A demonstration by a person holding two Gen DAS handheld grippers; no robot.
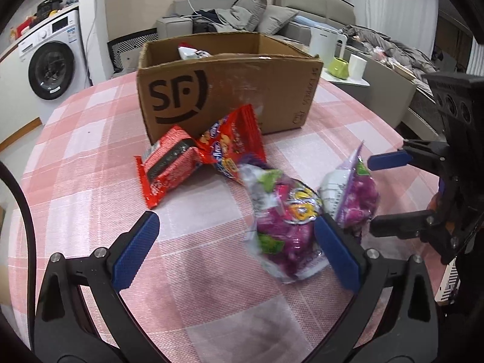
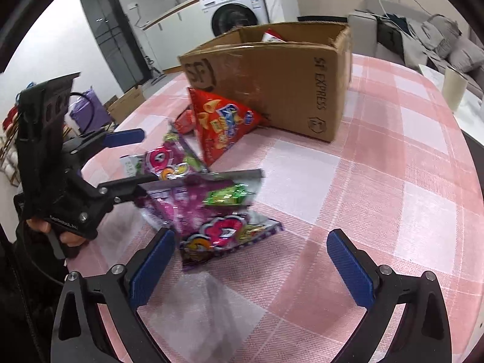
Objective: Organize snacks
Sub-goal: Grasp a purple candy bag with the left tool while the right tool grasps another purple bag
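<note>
An open SF cardboard box (image 1: 224, 90) (image 2: 278, 87) stands on the pink plaid table, one white-red snack (image 1: 190, 51) inside. In front lie a red wafer pack (image 1: 169, 166), a red chips bag (image 1: 233, 142) (image 2: 220, 124) and two purple candy bags (image 1: 284, 220) (image 1: 354, 193); the right wrist view shows them too (image 2: 166, 163) (image 2: 217, 211). My left gripper (image 1: 236, 251) is open, low over the table, its right finger against the near purple bag. My right gripper (image 2: 252, 267) is open, the purple bag just ahead of its left finger. It also shows in the left wrist view (image 1: 384, 193).
The pink plaid tablecloth (image 1: 90, 151) covers a round table. Beyond it stand a washing machine (image 1: 51, 60), a grey sofa (image 1: 260, 15), a white kettle (image 1: 326, 42), a green cup (image 1: 338, 66) and a paper roll (image 2: 453, 87).
</note>
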